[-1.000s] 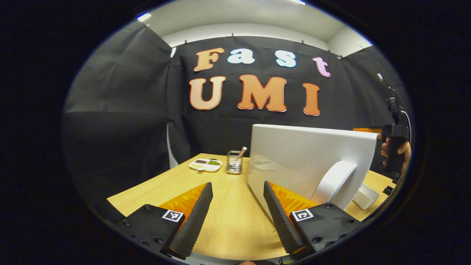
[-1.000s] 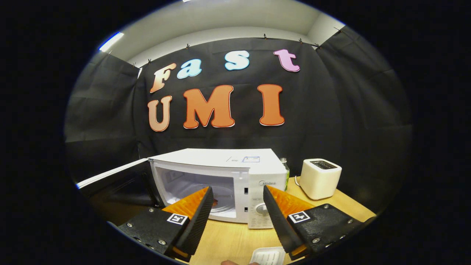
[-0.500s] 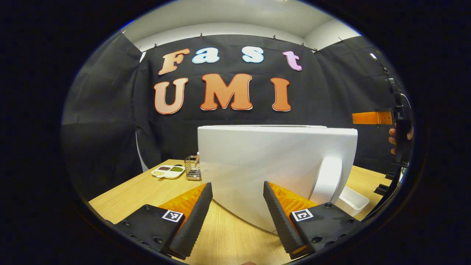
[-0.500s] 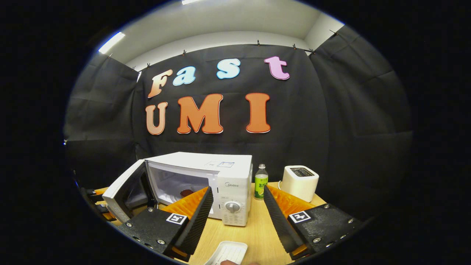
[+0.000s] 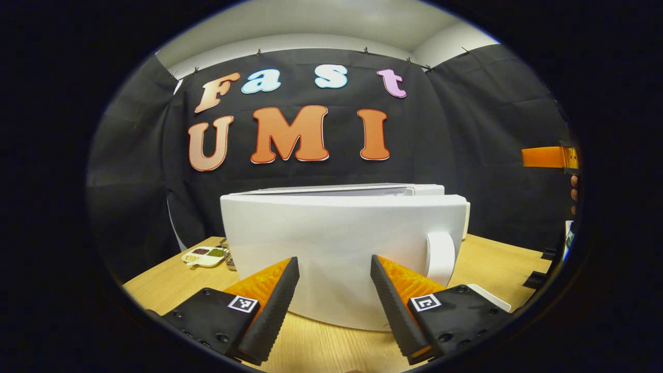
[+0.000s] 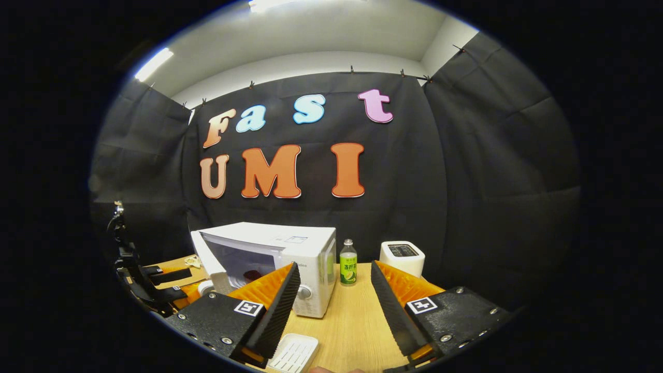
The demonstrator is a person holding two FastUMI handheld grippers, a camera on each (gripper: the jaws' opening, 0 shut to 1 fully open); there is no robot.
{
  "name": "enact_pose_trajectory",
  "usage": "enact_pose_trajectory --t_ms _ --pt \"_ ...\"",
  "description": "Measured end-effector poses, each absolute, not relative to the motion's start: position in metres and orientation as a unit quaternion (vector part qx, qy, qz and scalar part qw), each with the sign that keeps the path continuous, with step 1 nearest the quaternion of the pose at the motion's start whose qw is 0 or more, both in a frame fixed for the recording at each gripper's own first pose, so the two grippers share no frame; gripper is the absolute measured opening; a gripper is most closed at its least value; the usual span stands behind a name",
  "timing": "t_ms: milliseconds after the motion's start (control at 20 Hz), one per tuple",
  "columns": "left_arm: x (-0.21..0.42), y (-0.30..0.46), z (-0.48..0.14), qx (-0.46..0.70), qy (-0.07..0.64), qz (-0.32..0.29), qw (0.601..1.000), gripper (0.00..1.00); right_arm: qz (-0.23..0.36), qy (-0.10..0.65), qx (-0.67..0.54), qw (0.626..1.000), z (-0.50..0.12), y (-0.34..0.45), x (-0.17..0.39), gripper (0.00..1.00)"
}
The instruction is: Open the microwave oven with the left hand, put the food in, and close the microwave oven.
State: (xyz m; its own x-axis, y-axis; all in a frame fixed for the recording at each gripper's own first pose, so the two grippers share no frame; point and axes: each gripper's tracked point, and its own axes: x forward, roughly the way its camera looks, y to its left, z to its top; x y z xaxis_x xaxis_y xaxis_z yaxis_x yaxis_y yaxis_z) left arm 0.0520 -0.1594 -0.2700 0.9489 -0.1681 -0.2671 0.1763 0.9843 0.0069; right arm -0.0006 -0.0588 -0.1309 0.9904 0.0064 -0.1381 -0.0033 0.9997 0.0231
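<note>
Left gripper (image 5: 331,290) spread wide, empty, facing the microwave door (image 5: 342,254) at 12 o'clock; right gripper (image 6: 331,295) likewise wide, empty.

We see the white microwave (image 6: 269,261) at lower centre-left, door (image 5: 342,254) nearly shut, dark red food (image 6: 252,274) inside behind the window.

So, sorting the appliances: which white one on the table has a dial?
The microwave, left of the green bottle: a round dial sits low on its front. The small toaster, right of the bottle, shows none.
</note>
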Motion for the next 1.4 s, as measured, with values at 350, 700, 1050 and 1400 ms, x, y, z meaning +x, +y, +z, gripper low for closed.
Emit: enact_pose_trajectory --t_ms 350,700,1050,1400 --pt "0.093 -0.195 -0.282 0.036 0.148 -0.103 0.983 0.91 -0.001 0.063 0.011 0.998 -0.125 -0.077 -0.004 0.85" --pt "0.121 -0.220 -0.305 0.045 0.170 -0.114 0.978 0.92 -0.007 0.064 0.003 0.998 -0.129 -0.085 -0.007 0.86" --pt "0.139 -0.229 -0.311 0.032 0.181 -0.100 0.978 0.88 -0.010 0.069 0.006 0.998 -0.137 -0.088 -0.002 0.86" --pt "0.136 -0.231 -0.318 0.037 0.193 -0.080 0.977 0.71 -0.005 0.083 0.007 0.997 -0.151 -0.083 0.005 0.86"
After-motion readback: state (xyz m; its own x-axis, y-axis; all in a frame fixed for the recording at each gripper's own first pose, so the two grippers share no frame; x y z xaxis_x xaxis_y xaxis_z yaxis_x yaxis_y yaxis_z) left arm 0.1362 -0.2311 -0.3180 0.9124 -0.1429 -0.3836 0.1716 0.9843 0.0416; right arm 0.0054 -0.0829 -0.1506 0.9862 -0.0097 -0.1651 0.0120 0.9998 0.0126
